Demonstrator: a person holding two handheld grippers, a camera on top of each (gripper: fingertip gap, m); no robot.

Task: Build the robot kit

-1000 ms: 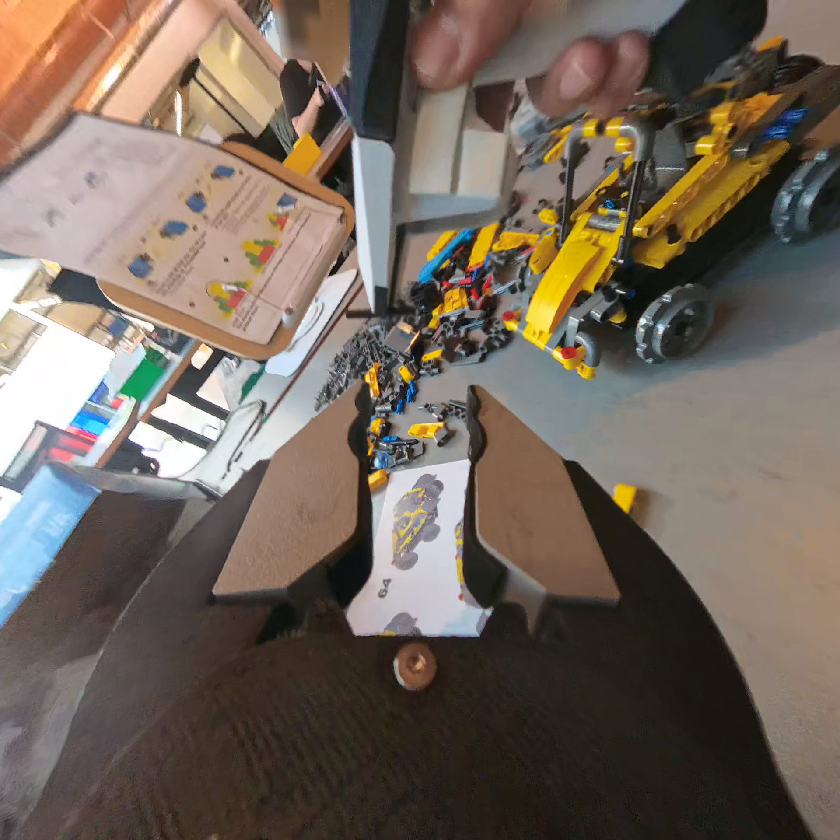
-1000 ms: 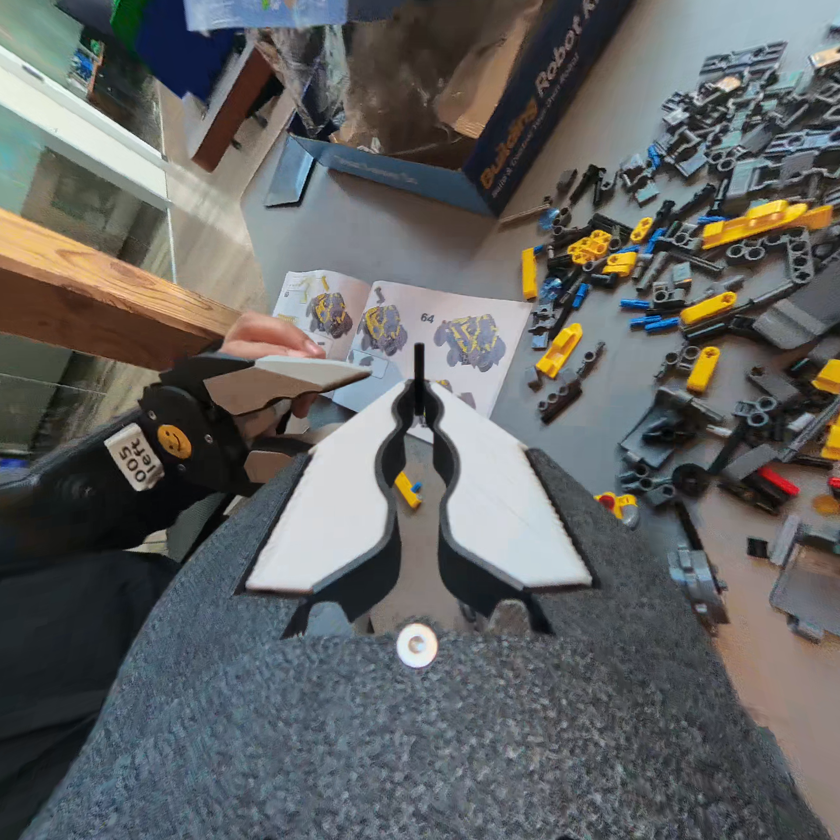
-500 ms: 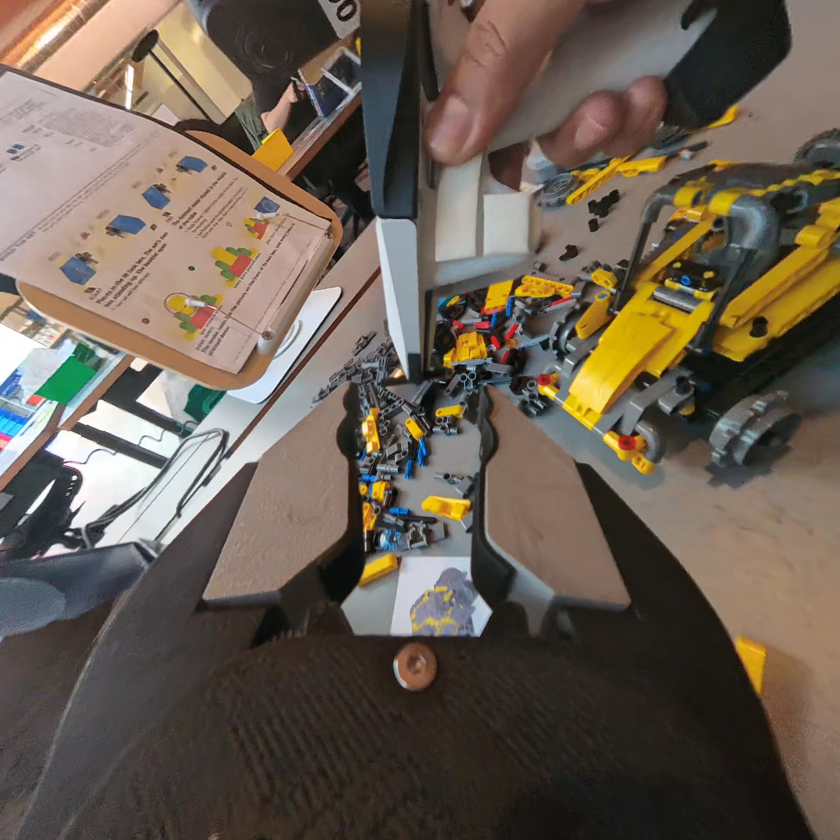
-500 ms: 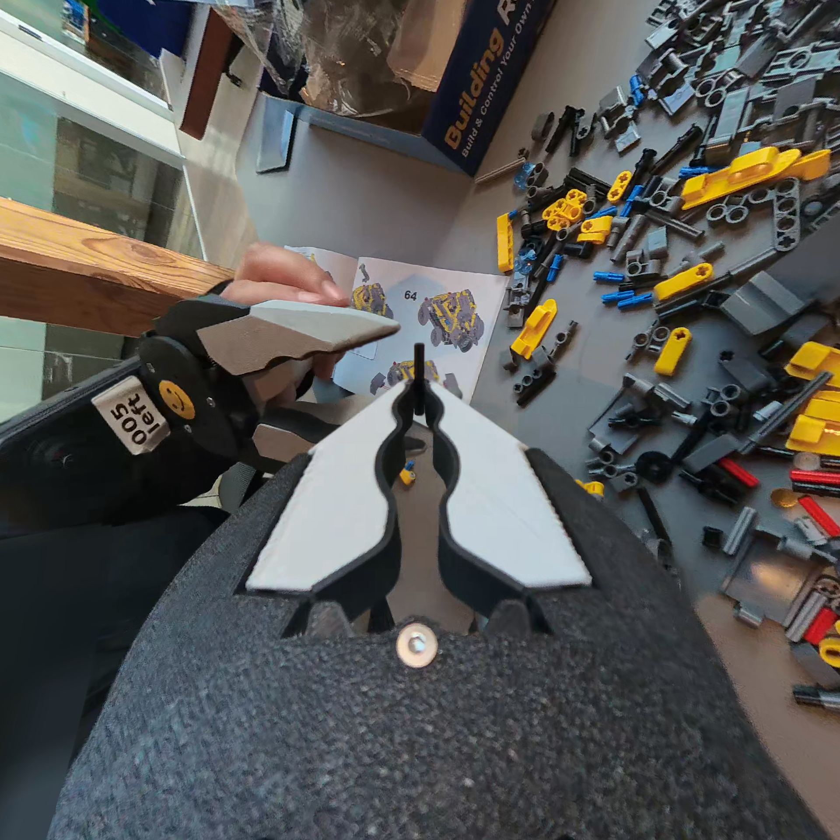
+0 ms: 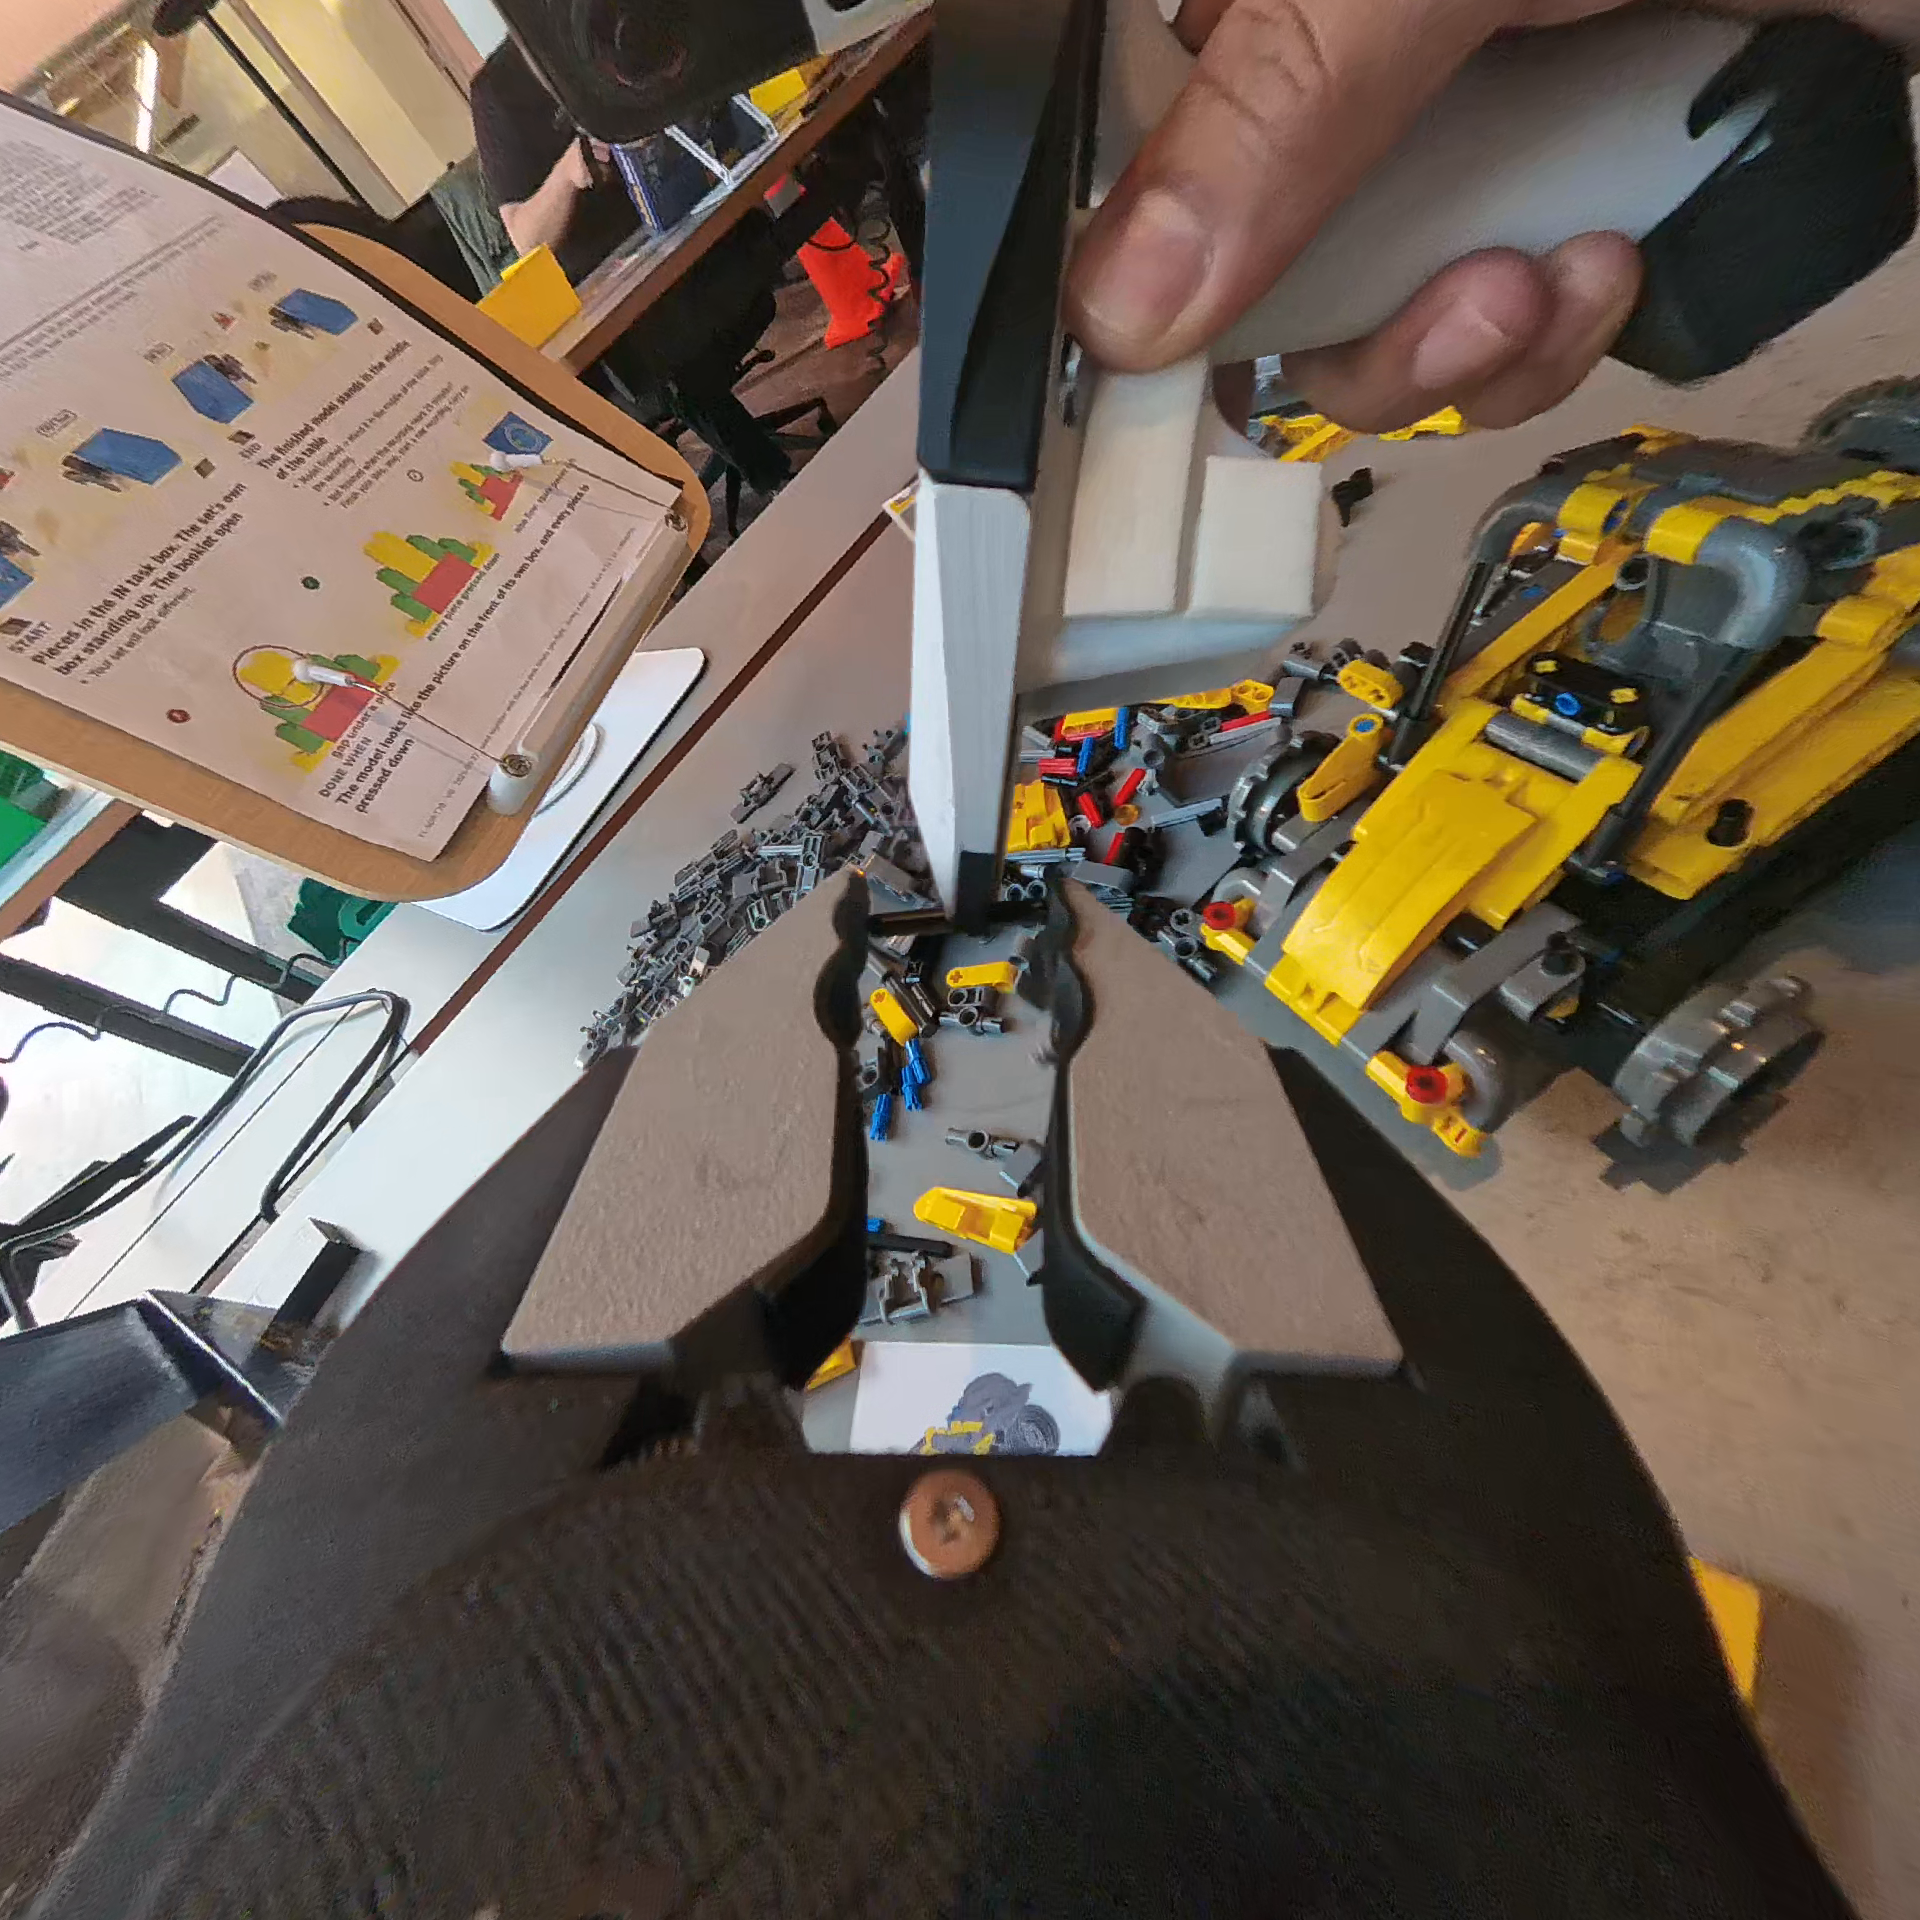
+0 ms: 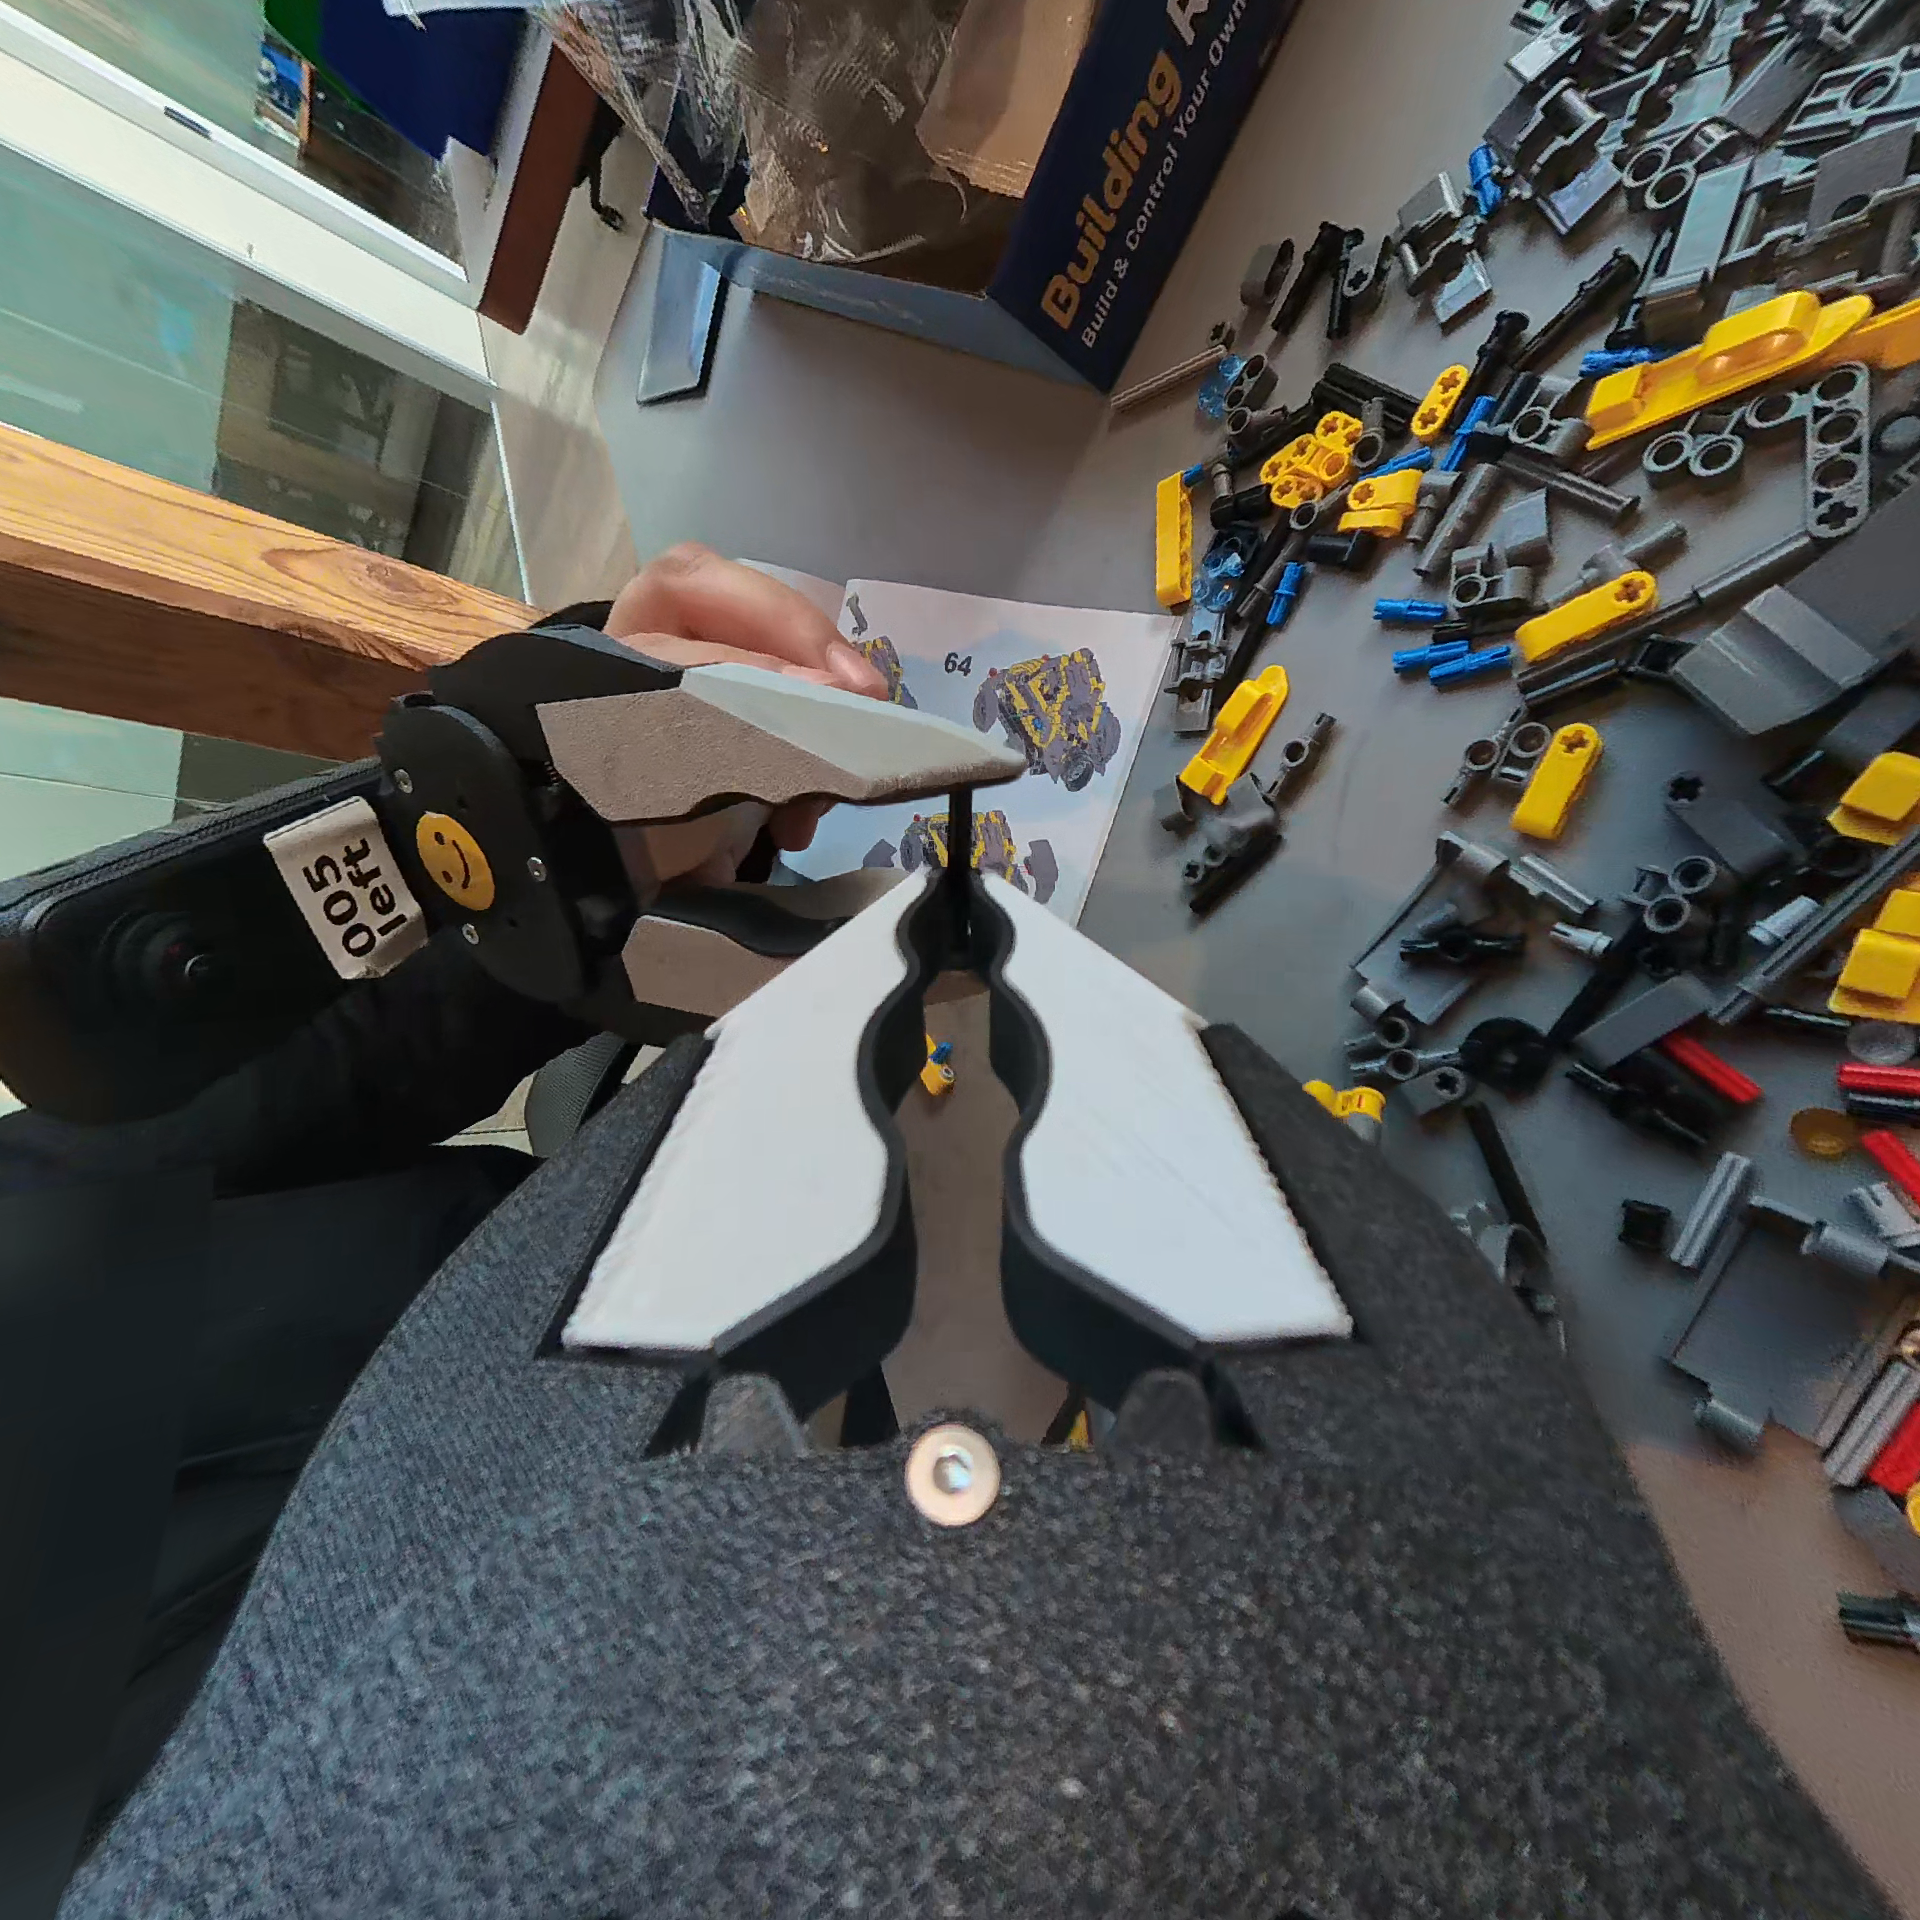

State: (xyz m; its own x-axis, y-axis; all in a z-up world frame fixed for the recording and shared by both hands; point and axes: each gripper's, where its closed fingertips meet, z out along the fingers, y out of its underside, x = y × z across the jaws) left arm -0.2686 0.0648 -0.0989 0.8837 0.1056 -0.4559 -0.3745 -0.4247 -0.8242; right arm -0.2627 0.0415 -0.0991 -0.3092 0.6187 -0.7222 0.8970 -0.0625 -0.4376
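bright daylight | soft shadows | fisheye warp at edges | bg blurry

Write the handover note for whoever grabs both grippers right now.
Right gripper: shut on a thin black axle, held above the table.
Left gripper: open, with the axle between its fingers and the axle's end at or near one finger; not clamped.
Open instruction booklet lies just beyond the grippers, with loose pieces spread to its right.
Yellow vehicle model stands on its wheels beside the pile.
Open box is at the table's far side.
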